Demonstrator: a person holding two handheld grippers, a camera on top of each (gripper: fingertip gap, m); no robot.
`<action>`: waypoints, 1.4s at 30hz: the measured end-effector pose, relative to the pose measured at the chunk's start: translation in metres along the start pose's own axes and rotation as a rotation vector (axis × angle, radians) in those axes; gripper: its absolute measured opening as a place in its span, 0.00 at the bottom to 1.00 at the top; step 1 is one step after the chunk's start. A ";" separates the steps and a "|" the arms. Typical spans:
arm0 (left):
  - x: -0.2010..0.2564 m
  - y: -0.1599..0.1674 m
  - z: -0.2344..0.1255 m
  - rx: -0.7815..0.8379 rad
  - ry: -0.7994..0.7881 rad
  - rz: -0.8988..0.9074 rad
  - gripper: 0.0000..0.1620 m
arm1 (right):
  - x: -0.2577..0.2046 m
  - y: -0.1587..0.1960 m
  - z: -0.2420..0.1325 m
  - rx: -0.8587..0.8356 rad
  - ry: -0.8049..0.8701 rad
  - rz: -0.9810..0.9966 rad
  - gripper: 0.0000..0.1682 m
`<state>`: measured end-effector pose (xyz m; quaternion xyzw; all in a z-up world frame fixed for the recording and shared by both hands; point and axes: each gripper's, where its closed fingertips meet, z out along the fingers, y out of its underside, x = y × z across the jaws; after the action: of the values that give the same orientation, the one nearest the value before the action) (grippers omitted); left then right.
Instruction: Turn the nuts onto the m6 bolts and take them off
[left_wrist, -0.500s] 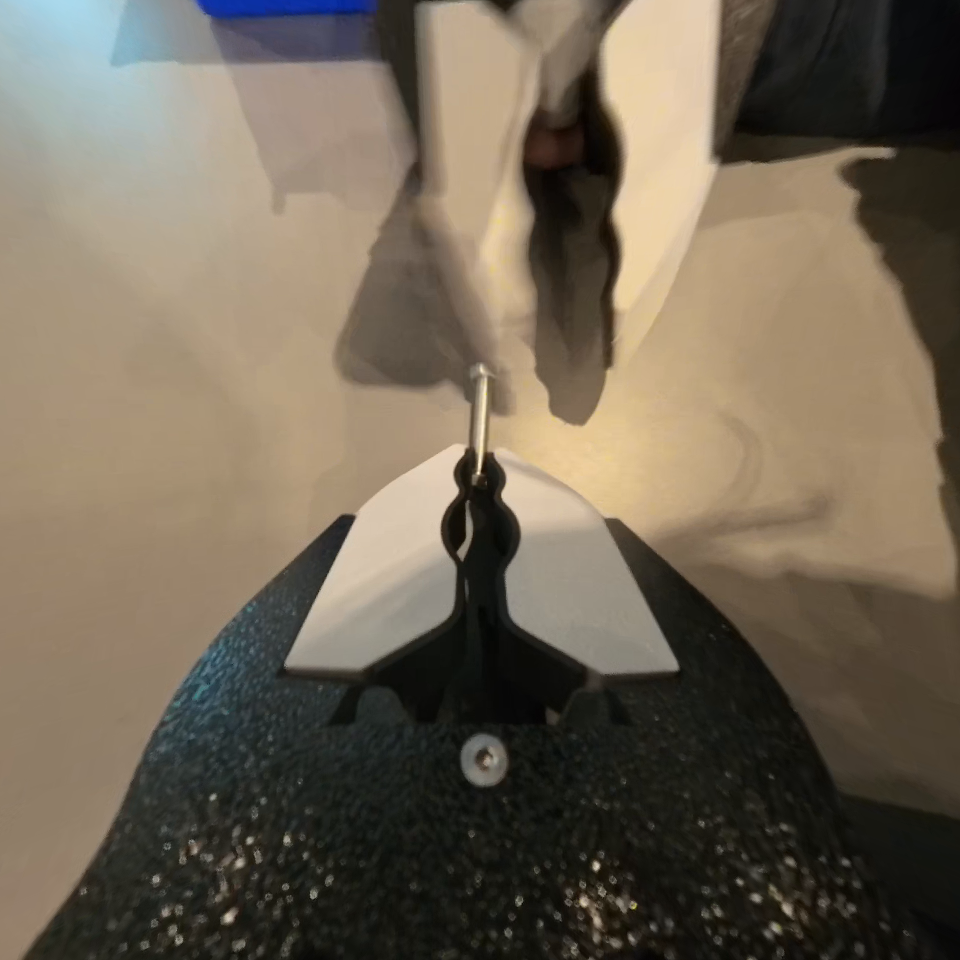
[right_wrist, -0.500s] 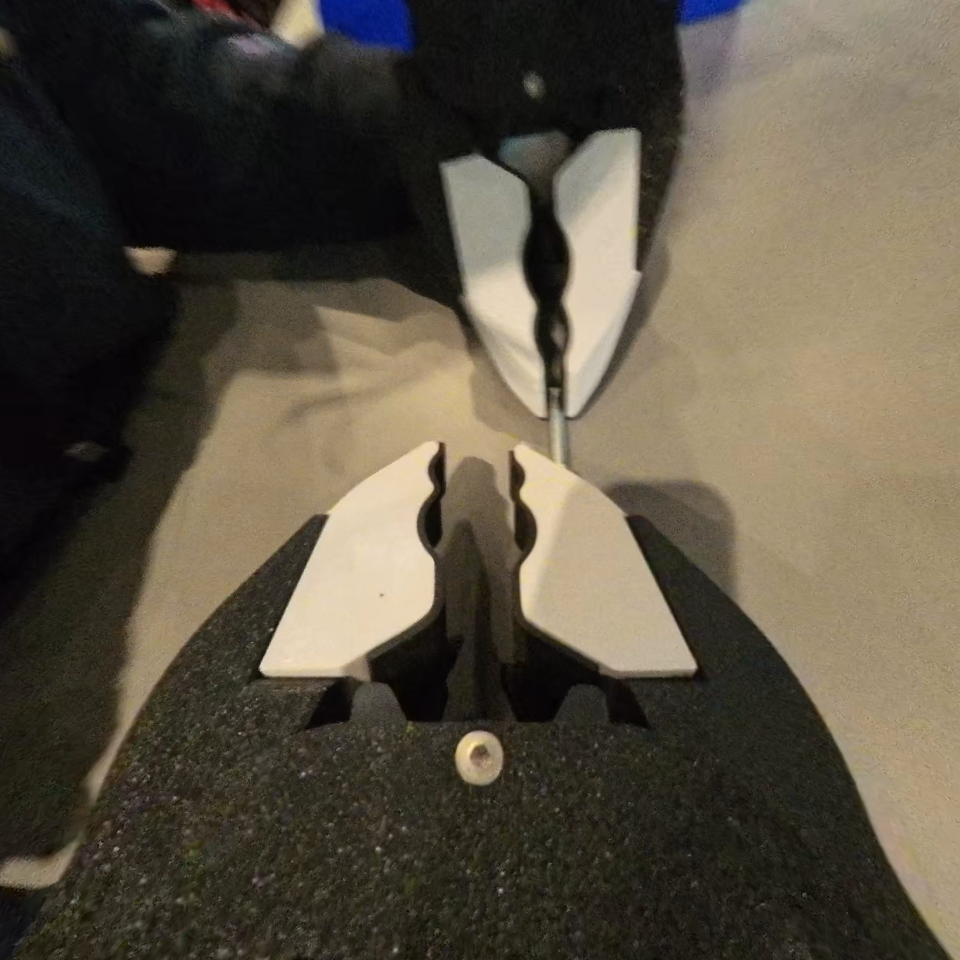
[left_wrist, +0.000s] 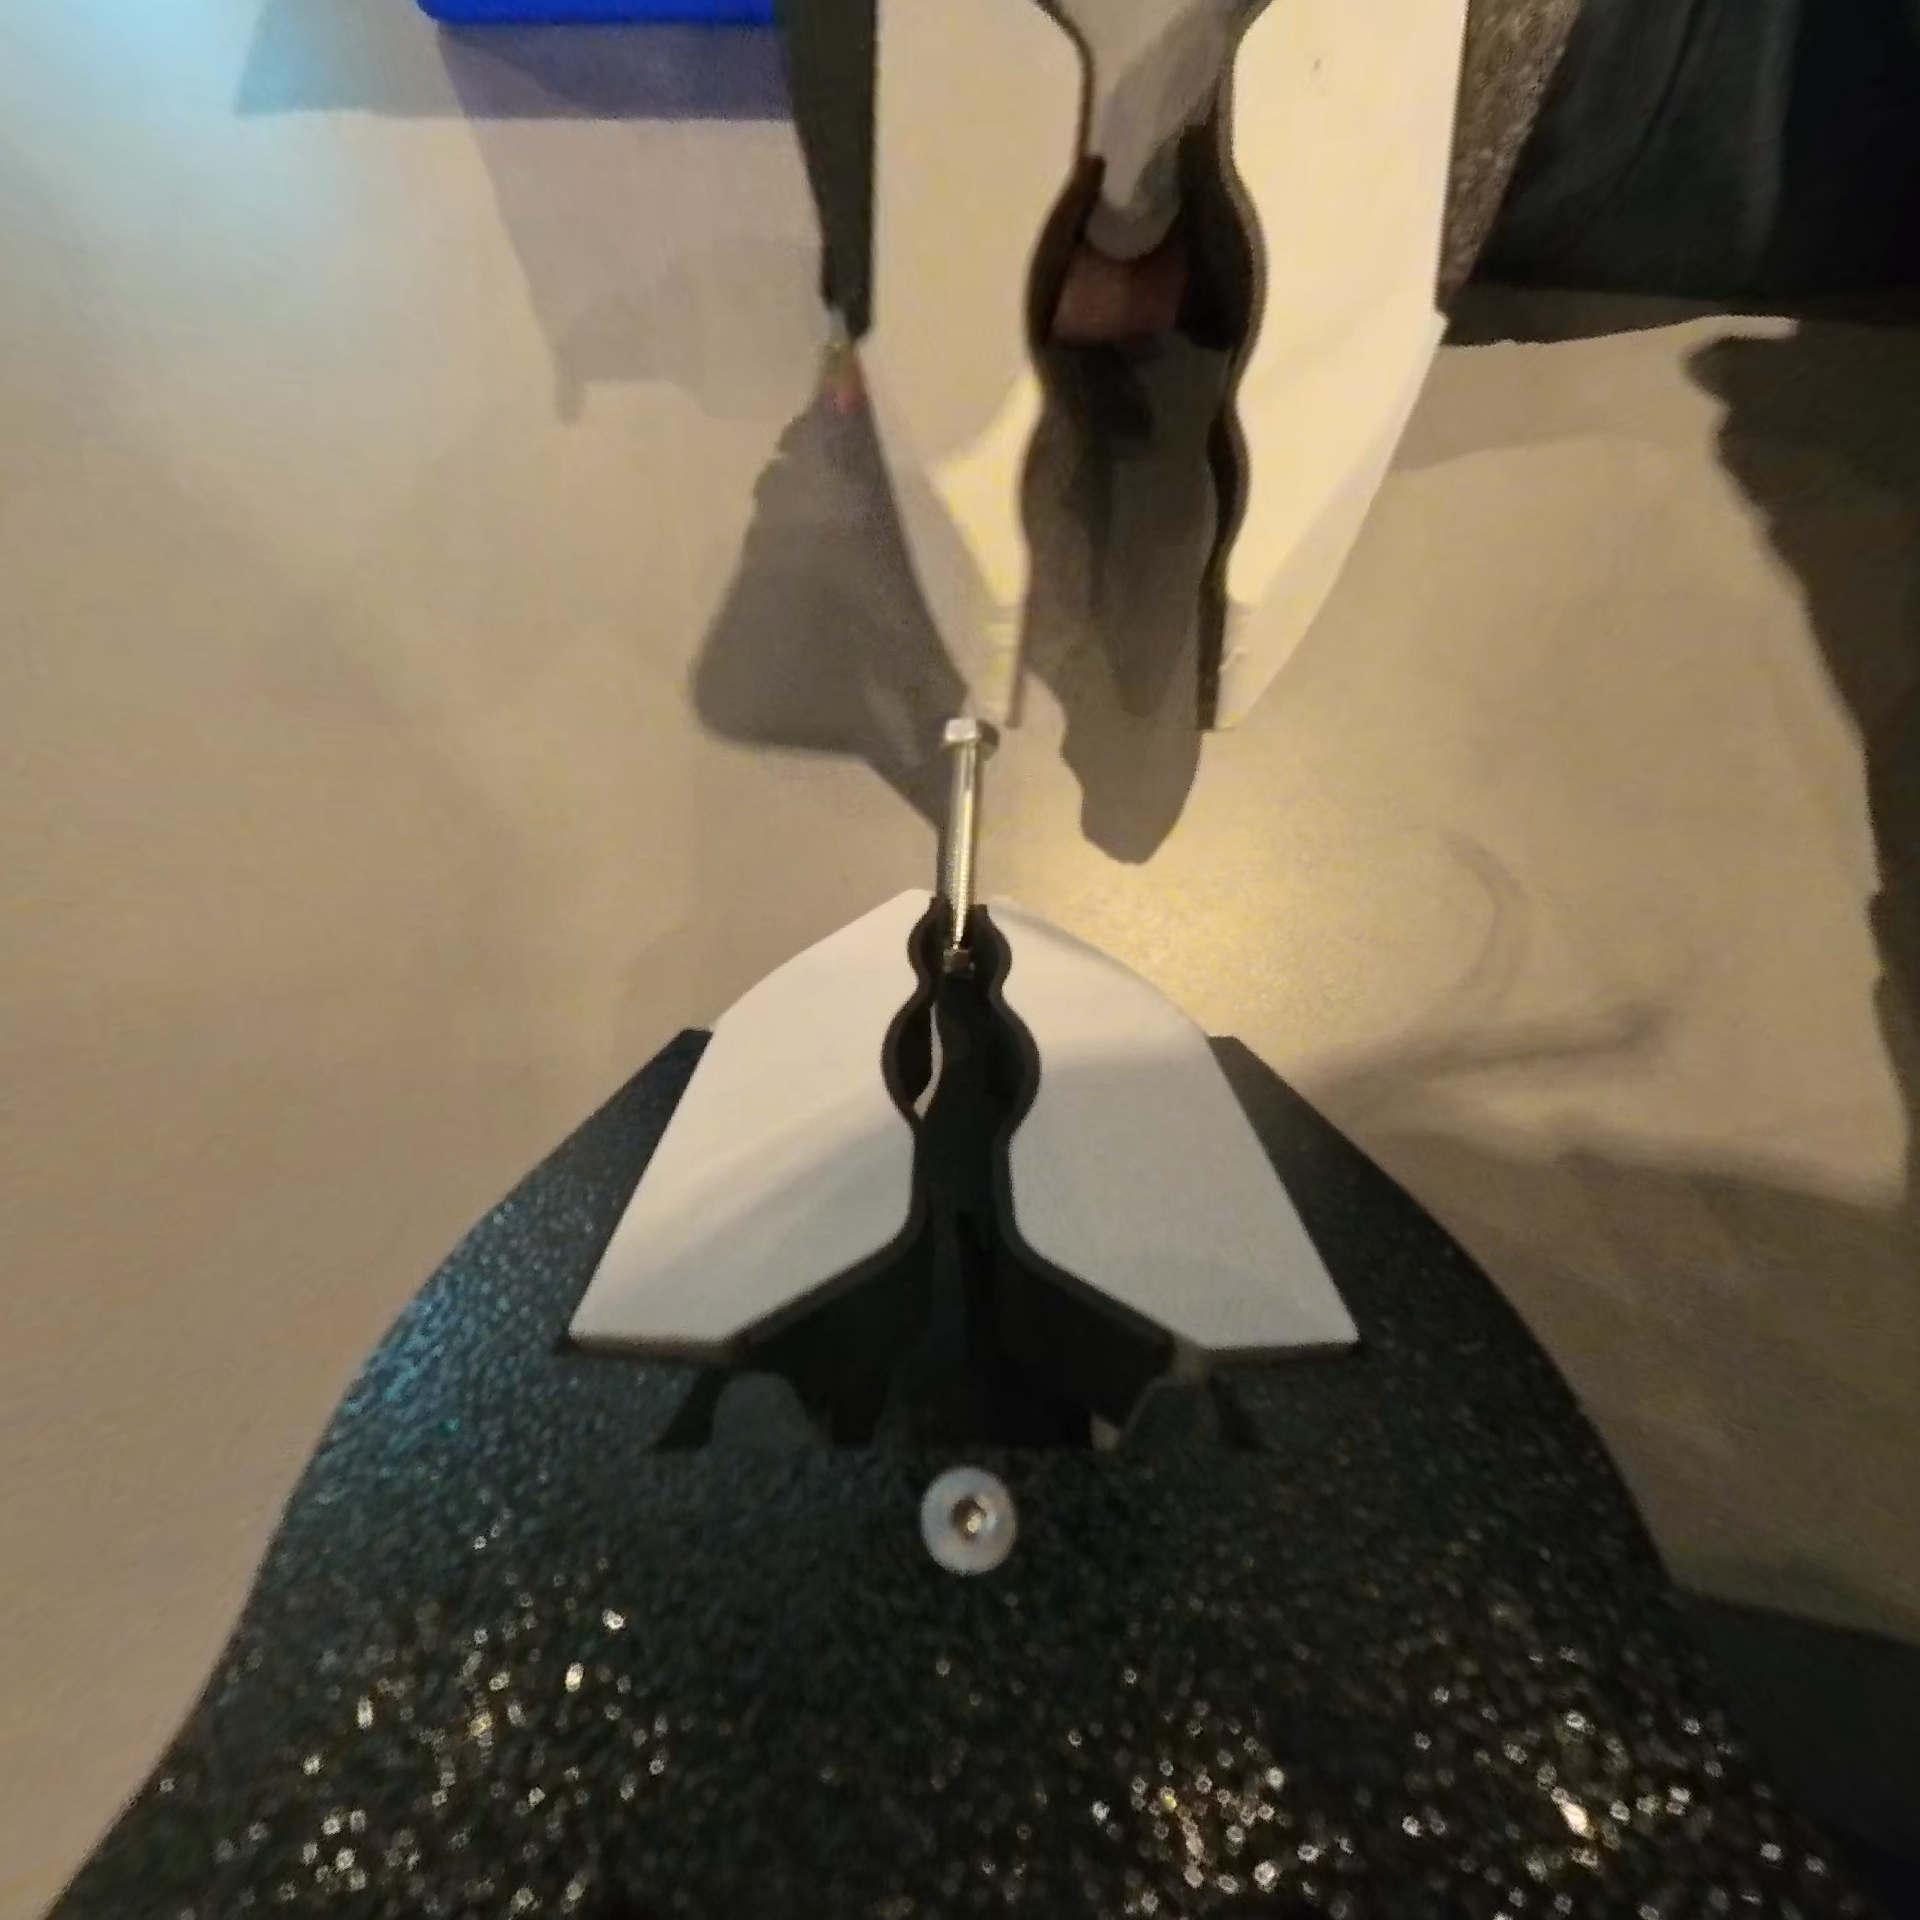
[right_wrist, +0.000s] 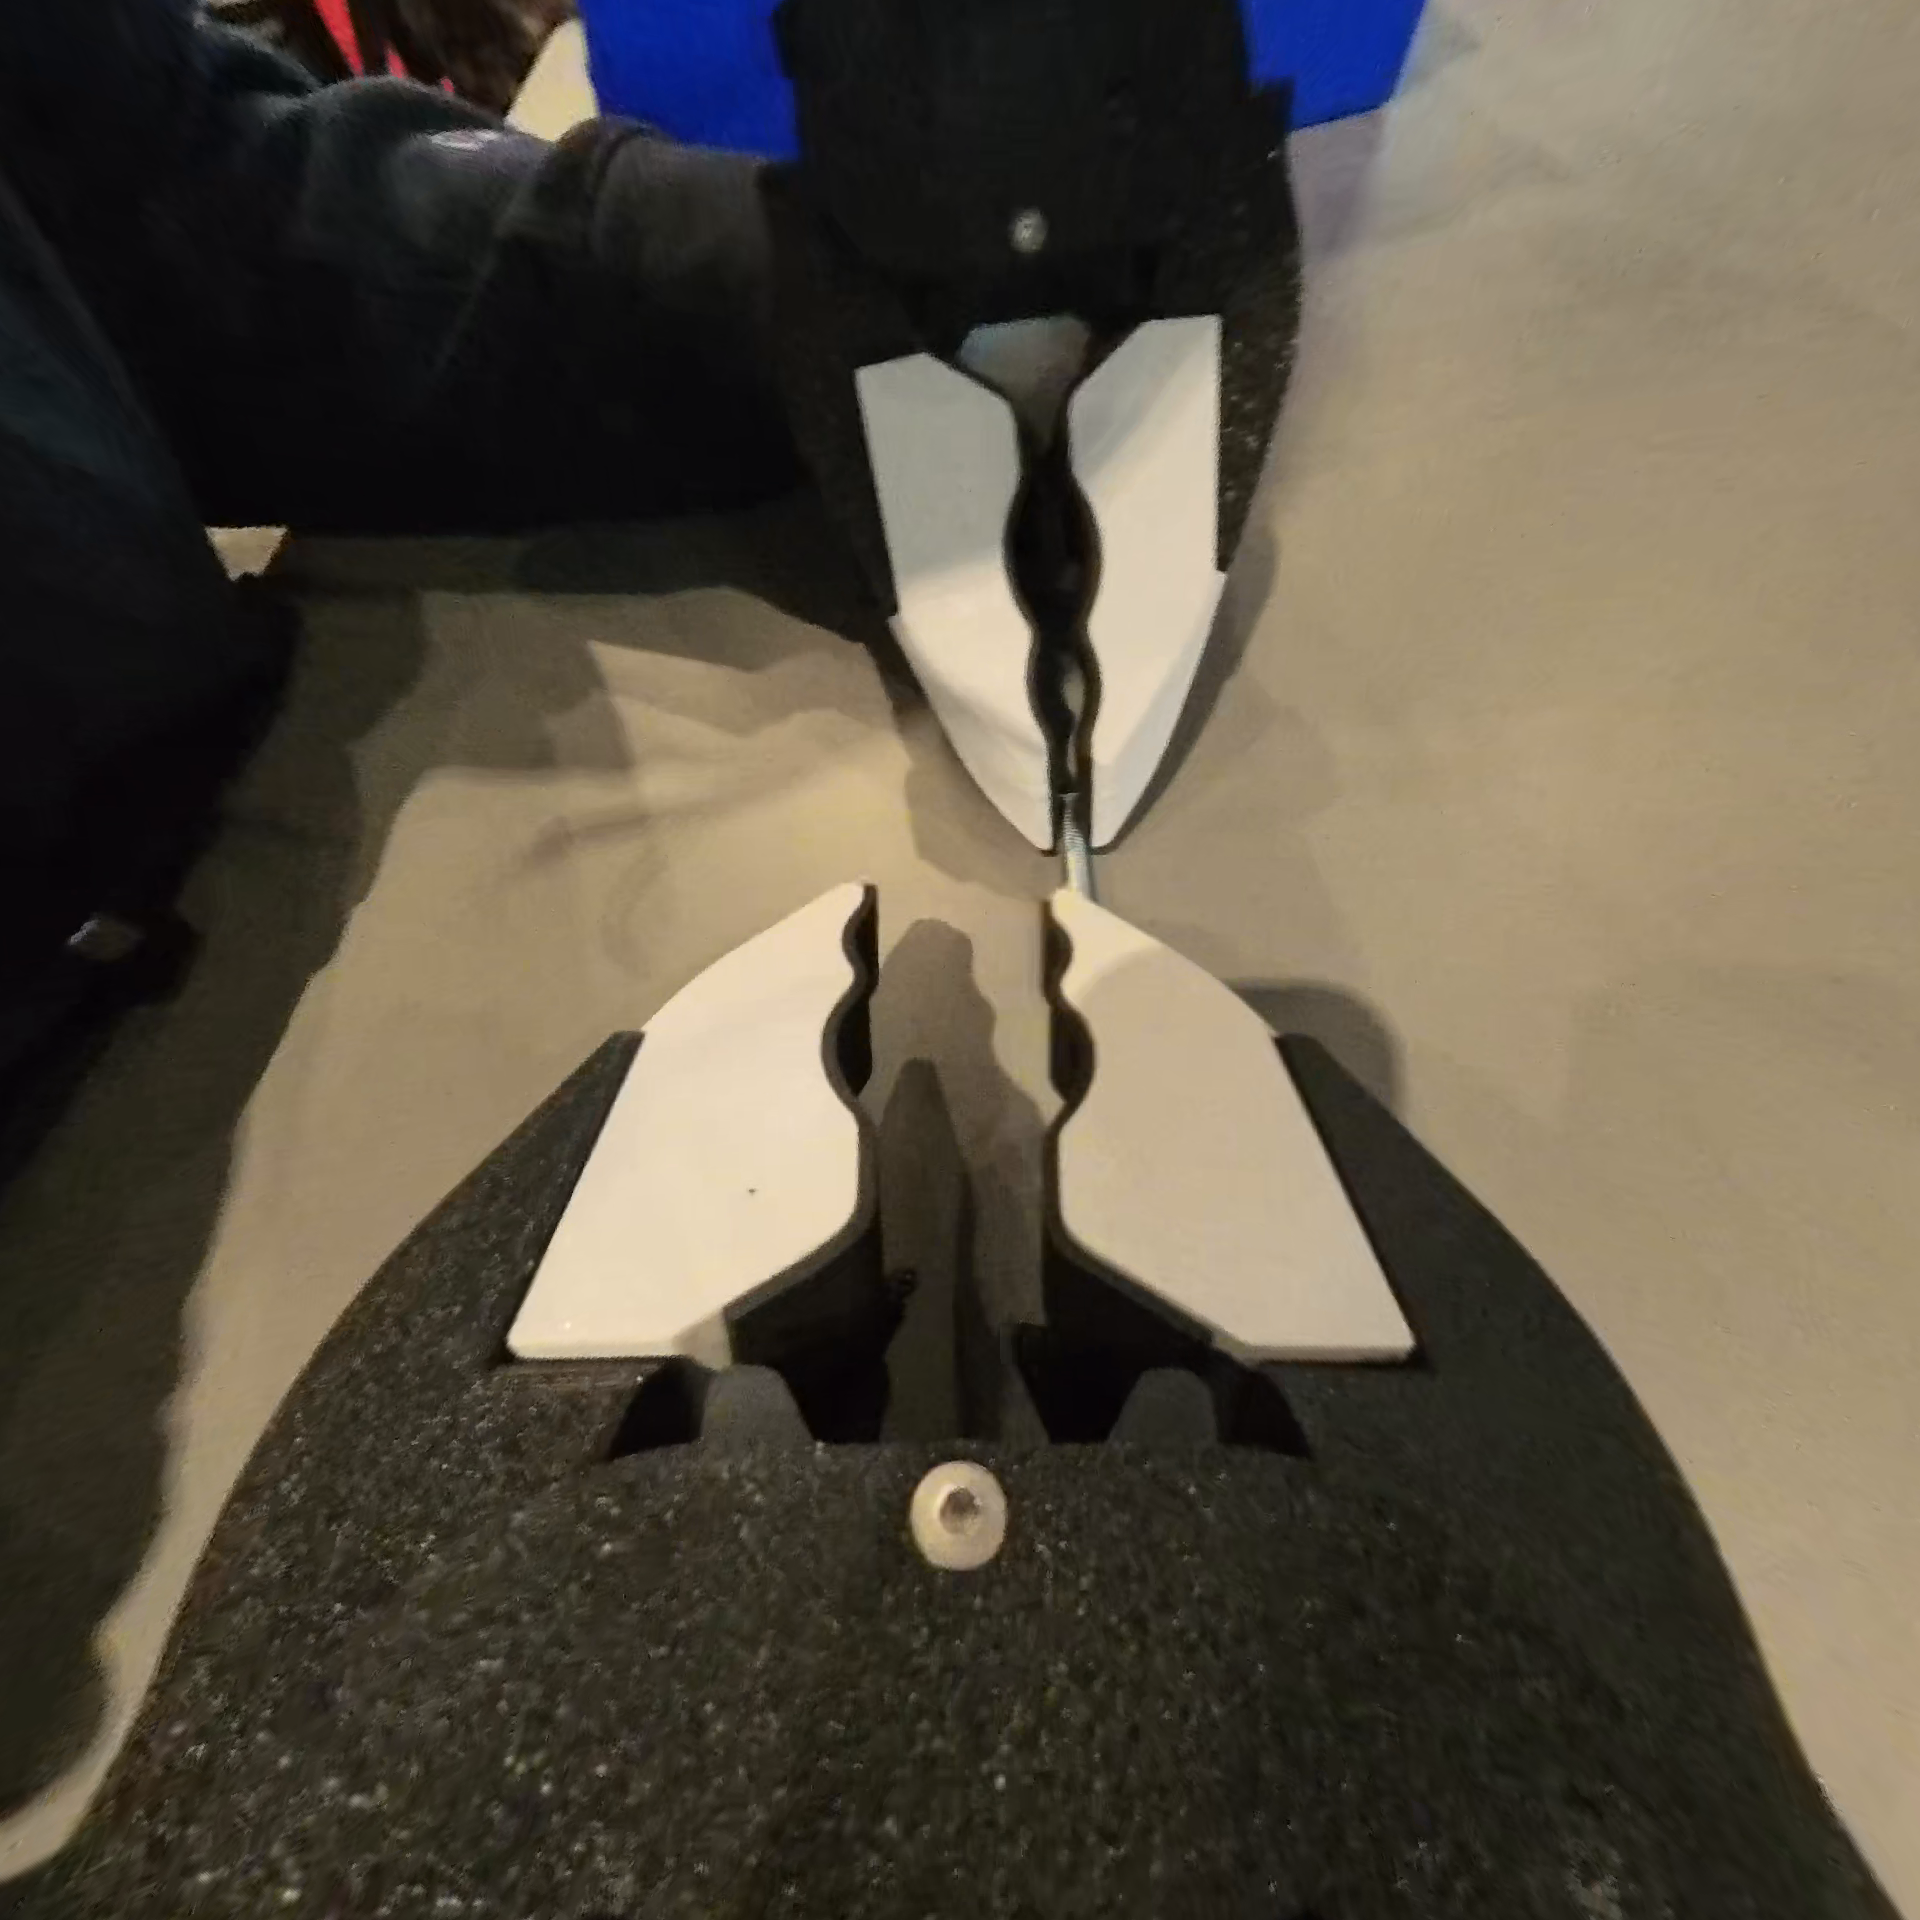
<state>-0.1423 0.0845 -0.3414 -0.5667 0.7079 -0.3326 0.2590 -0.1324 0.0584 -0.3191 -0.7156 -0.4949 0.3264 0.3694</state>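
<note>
Beige table (left_wrist: 312, 935); left gripper (left_wrist: 961, 914) clamps bolt (left_wrist: 961, 821); no writing.

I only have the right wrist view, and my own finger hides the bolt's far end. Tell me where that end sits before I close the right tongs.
Observer: In the left wrist view the bolt ends in its head, which sits just beside the tip of one finger of the right tongs, outside their open gap.
Operator: Check the shank for a nut.
Observer: No nut shows on the bare shank between the head and the left tongs, which are shut on the threaded end.
</note>
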 end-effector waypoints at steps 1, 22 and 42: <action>0.000 0.000 0.000 0.000 -0.001 0.001 0.03 | 0.005 0.000 0.001 -0.005 0.031 0.007 0.21; 0.000 0.000 0.000 0.000 0.003 -0.005 0.03 | -0.001 0.006 0.001 -0.035 -0.006 0.010 0.16; 0.000 0.001 -0.001 0.000 -0.001 -0.004 0.03 | 0.017 0.010 -0.001 -0.057 0.116 0.011 0.22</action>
<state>-0.1434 0.0850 -0.3411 -0.5682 0.7066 -0.3329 0.2588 -0.1217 0.0723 -0.3287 -0.7463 -0.4778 0.2720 0.3752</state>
